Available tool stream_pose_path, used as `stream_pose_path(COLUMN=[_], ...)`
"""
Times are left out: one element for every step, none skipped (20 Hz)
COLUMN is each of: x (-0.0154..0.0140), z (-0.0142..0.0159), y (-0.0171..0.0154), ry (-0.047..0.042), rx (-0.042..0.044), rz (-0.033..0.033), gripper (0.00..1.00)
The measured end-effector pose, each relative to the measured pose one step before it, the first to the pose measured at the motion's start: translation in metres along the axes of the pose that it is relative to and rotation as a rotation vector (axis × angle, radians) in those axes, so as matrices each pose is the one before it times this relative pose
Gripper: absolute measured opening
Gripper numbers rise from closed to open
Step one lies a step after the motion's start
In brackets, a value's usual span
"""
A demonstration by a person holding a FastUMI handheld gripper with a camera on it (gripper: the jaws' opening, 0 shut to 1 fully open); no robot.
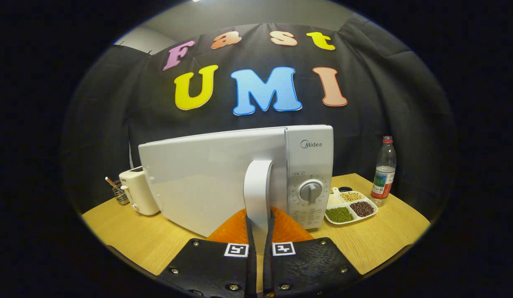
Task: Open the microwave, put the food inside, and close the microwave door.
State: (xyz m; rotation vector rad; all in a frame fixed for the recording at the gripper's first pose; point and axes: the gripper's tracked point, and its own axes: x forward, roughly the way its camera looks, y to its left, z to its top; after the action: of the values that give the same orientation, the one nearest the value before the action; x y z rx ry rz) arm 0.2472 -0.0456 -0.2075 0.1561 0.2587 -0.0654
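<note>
Fingers [258, 231] pinched on microwave door handle [257, 186], door [206, 182] ajar.
Risk: grip slips off handle; divided food tray [350, 207] beyond fingers, unloaded.

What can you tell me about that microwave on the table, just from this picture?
The microwave is white, likely glossy plastic or painted metal, and stands upright on the wooden table between a toaster and a divided dish of beans. Its door looks swung partly ajar. The curved vertical handle sits between the gripper fingers, which appear shut on it. Beside the door, a control panel carries a round dial.
</note>
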Motion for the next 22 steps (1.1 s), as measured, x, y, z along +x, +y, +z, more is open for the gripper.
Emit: stream_pose_path(x=[-0.01309,-0.01196,-0.0115,-0.01089,-0.0108,-0.00764,-0.00645,-0.00647,-0.00501,-0.00432,-0.00437,-0.00416,-0.00386,-0.00283,-0.00166,-0.00106,-0.00239,-0.00055,-0.00063,0.00083,0.00127,-0.0001], z=[-0.00313,-0.00168,-0.00451,-0.00214,-0.00206,-0.00125,-0.00211,-0.00061,-0.00244,-0.00155,-0.00086,-0.00076,-0.00077,0.0003,-0.00157,-0.00012,-0.00177,-0.00064,-0.00073,-0.00107,0.00035,0.00142], y=[0.00825,0.01033,0.01091,0.01289,0.01288,0.0119,0.01091,0.01104,0.01157,0.01199,0.01171,0.01226,0.0118,0.01233,0.01347,0.01281,0.01205,0.01118,0.0104,0.01194,0.00885,0.00611], ry=[-0.00395,-0.00015,0.00071,-0.00637,-0.00773,-0.01117,-0.0069,-0.00916,-0.00156,-0.00111,-0.00069,-0.00312,-0.01002,-0.01264,-0.01076,-0.00982,-0.00717,-0.00833,-0.00987,-0.00861,-0.00866,-0.00582], rx=[-0.01157,-0.00345,-0.00238,0.00121,-0.00747,-0.02008,-0.0196,-0.00974,-0.00204,0.00338,0.00757,0.00324,0.00161,0.00616,-0.00114,-0.00733,-0.01231,-0.0089,-0.00513,-0.00291,-0.01034,-0.00746], rz=[0.02442,0.02697,0.02946,0.02828,0.02131,0.01195,0.0082,0.00727,0.01222,0.0098,0.00694,0.00506,0.00269,0.00519,0.0035,0.00083,0.00039,-0.00942,-0.00907,-0.00409,-0.01421,-0.01546], gripper=[0.07,0.07,0.06,0.06,0.06,0.06,0.06,0.06,0.06,0.06,0.06,0.06,0.06,0.06,0.06,0.06,0.06,0.06,0.06,0.06,0.06,0.05])
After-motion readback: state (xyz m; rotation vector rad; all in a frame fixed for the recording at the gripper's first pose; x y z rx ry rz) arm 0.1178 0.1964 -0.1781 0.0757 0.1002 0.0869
